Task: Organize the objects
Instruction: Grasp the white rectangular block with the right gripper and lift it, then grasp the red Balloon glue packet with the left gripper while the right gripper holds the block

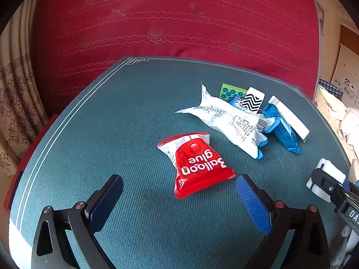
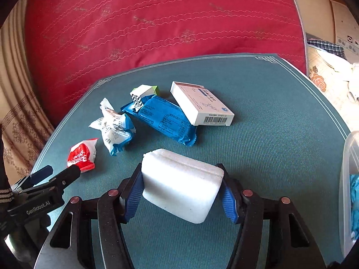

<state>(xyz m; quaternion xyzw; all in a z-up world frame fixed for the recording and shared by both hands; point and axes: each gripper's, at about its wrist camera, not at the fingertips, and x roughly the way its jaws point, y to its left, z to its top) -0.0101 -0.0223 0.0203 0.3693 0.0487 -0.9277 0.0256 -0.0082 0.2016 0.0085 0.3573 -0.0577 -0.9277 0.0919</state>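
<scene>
Looking along our left gripper (image 1: 179, 199), we see its fingers spread wide and empty over the green bench (image 1: 112, 112), the red balloon glue packet (image 1: 197, 165) lying just ahead between them, its long axis running away from us, with the pile of wrappers and boxes (image 1: 246, 116) beyond to the right. Turning to our right gripper (image 2: 182, 190), we find its fingers clamped on the white foam block (image 2: 181, 186) by its short ends, held above the bench, a clear bin (image 2: 350, 179) at the right edge the likely destination and nothing in between.
</scene>
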